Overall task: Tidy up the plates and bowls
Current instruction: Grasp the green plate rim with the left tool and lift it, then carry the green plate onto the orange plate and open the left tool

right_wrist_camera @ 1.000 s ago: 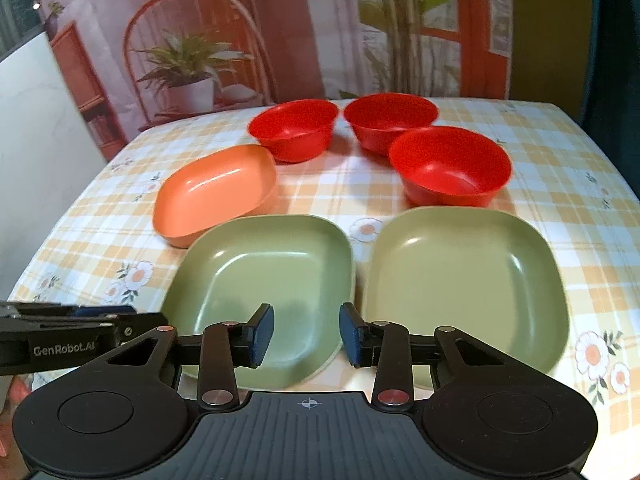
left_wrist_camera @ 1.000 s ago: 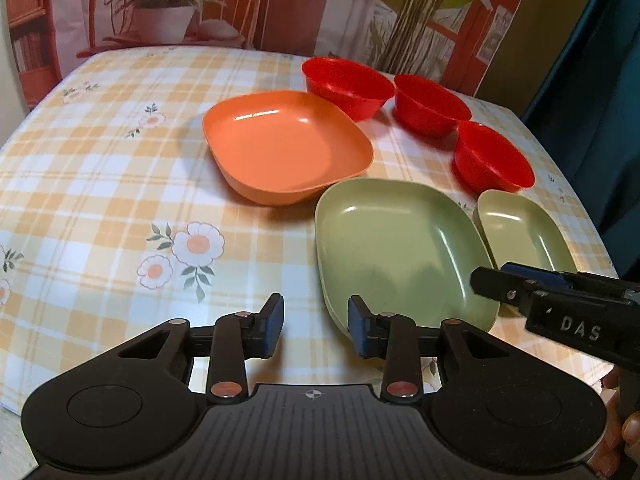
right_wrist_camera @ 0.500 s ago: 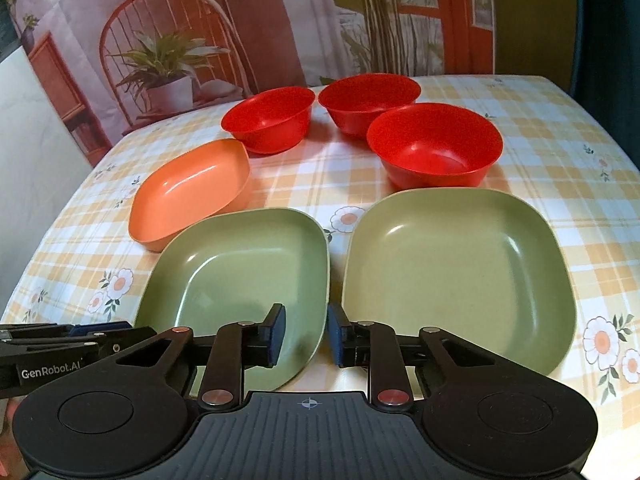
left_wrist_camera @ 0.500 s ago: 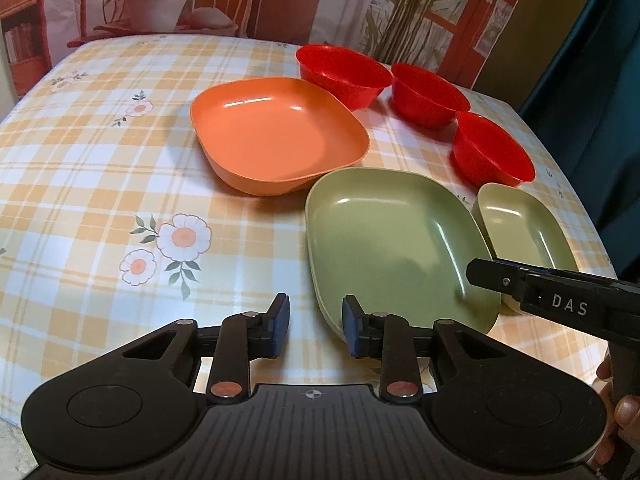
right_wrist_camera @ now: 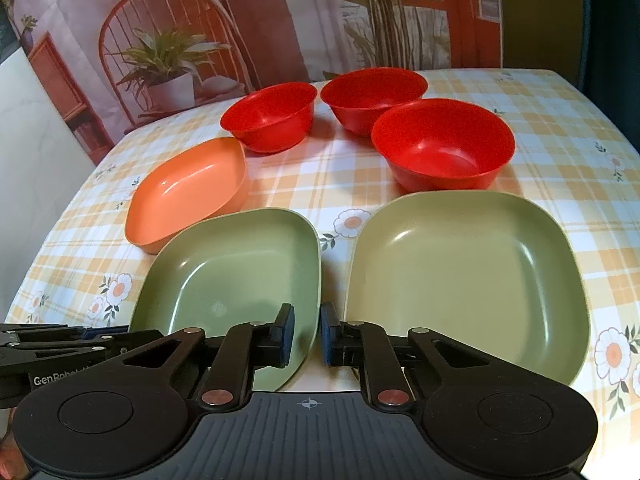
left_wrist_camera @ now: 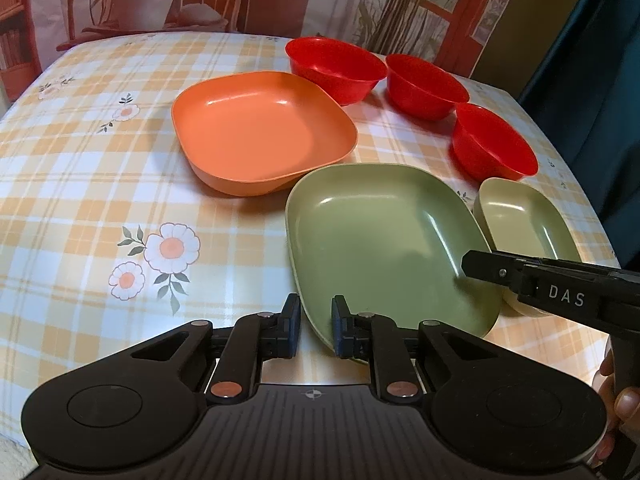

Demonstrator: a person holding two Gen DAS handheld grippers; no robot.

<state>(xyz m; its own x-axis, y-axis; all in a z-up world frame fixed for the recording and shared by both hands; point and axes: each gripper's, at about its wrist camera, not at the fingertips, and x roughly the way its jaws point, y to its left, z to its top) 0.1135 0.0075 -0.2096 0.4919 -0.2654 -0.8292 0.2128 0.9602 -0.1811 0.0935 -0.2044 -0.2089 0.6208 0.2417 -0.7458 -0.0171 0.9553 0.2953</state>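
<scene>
An orange plate [left_wrist_camera: 260, 140] [right_wrist_camera: 192, 188], two green plates and three red bowls [left_wrist_camera: 336, 68] [right_wrist_camera: 444, 144] sit on a checked tablecloth. My left gripper [left_wrist_camera: 316, 324] is open with its jaws astride the near rim of the left green plate [left_wrist_camera: 384, 236]. My right gripper [right_wrist_camera: 307, 334] is open, its jaws astride that same plate's near right corner [right_wrist_camera: 236, 276]. The second green plate [right_wrist_camera: 464, 276] [left_wrist_camera: 520, 220] lies to the right. The right gripper's body shows in the left wrist view [left_wrist_camera: 560, 292].
The table [left_wrist_camera: 80, 184] has a flowered yellow check cloth; its near edge lies just under both grippers. A printed backdrop with a potted plant [right_wrist_camera: 168, 68] stands behind it. A dark curtain [left_wrist_camera: 592, 40] hangs at the right.
Both grippers have moved forward and down toward the left green plate, and their jaws have narrowed a little around its near rim.
</scene>
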